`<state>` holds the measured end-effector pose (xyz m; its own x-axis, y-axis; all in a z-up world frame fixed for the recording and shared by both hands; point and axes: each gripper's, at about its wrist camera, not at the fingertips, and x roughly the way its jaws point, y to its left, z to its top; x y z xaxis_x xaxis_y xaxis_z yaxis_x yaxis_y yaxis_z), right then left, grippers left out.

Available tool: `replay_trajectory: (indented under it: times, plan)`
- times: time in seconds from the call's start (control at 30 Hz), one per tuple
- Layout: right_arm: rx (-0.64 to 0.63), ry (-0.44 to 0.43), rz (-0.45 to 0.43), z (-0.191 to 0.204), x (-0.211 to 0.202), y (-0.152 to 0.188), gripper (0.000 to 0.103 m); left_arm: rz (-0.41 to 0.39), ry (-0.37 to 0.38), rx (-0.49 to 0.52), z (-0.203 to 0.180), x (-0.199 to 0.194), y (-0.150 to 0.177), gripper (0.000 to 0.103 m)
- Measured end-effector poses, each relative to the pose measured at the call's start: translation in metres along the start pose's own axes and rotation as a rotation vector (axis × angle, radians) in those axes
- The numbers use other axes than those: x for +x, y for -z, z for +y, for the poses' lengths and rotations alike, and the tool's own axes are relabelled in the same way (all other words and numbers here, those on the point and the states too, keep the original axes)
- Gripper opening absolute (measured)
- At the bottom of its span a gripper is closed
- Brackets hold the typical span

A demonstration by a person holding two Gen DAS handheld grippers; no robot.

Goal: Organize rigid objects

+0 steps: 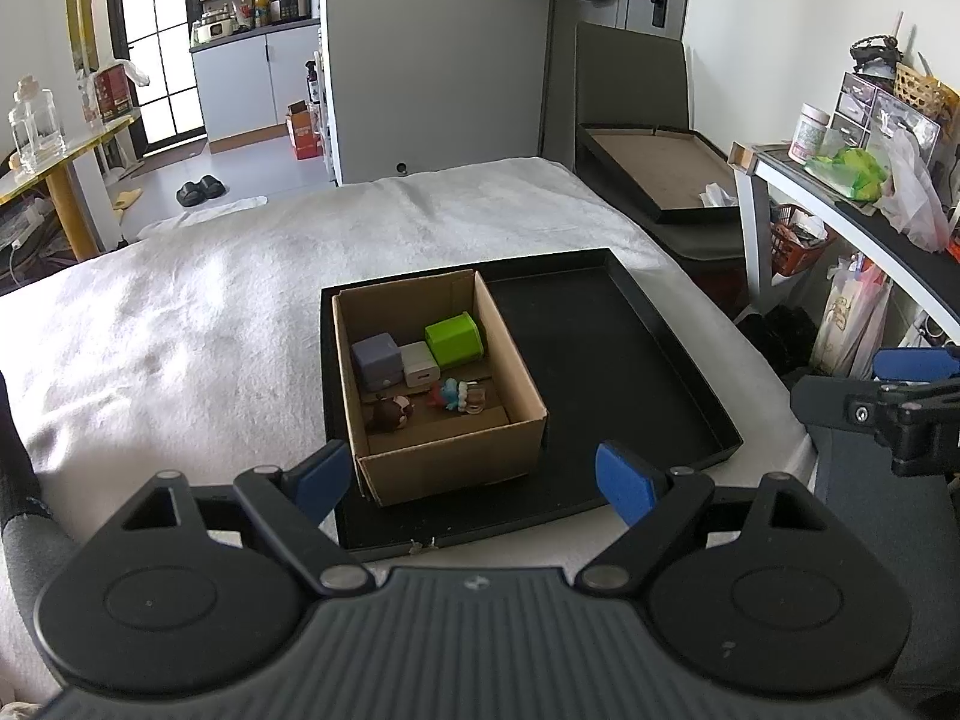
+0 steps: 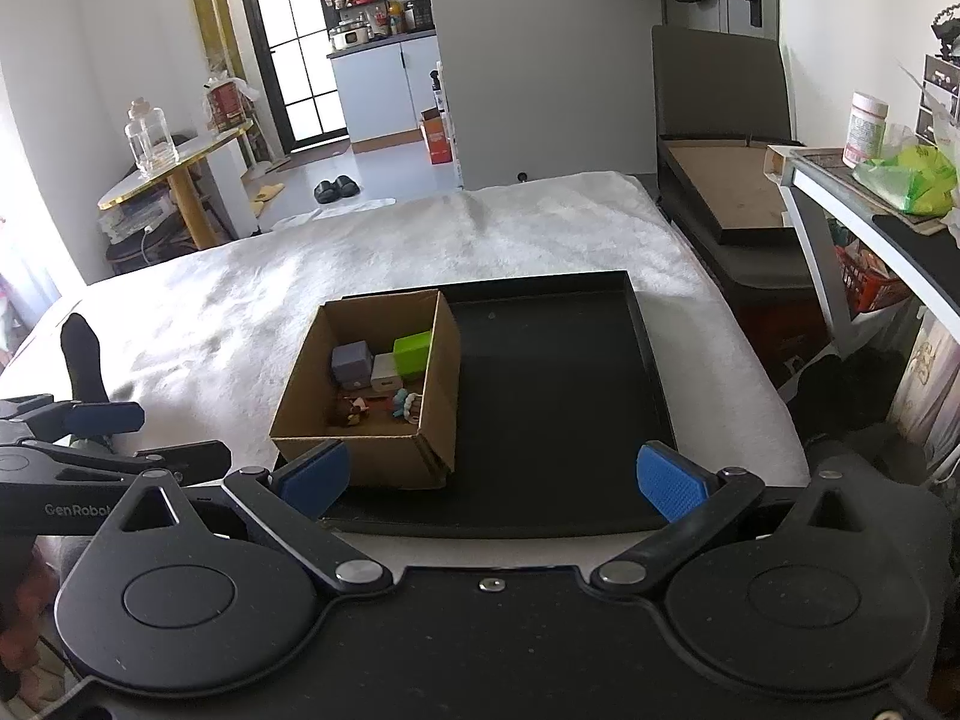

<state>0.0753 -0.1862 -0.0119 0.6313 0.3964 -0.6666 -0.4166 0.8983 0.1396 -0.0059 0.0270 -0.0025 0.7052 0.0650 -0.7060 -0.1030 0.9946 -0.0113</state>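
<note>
An open cardboard box (image 1: 516, 384) (image 2: 441, 360) stands in the left half of a black tray (image 1: 624, 360) (image 2: 558, 390) on a white blanket. Inside lie a green block (image 1: 454, 339) (image 2: 413, 353), a purple block (image 1: 376, 360) (image 2: 351, 363), a white charger (image 1: 420, 363) (image 2: 385, 373), a brown figure (image 1: 390, 412) (image 2: 353, 410) and a blue-haired figure (image 1: 456, 394) (image 2: 407, 405). My left gripper (image 1: 477, 480) is open and empty, just before the box's near wall. My right gripper (image 2: 492, 477) is open and empty, over the tray's near edge.
The blanket (image 1: 180, 312) covers the surface to the left and behind. A dark chair with a flat box (image 1: 660, 174) stands at the back right. A cluttered shelf (image 1: 870, 180) runs along the right. The right gripper shows at the left view's right edge (image 1: 888, 408).
</note>
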Motion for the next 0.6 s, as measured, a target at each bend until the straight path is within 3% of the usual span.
replay_trajectory:
  times: [0.6]
  plan:
    - [0.001,0.006,0.004,0.0013,-0.0002,0.0012,0.103,-0.01,-0.006,0.011,-0.0021,-0.0025,-0.0002,0.088]
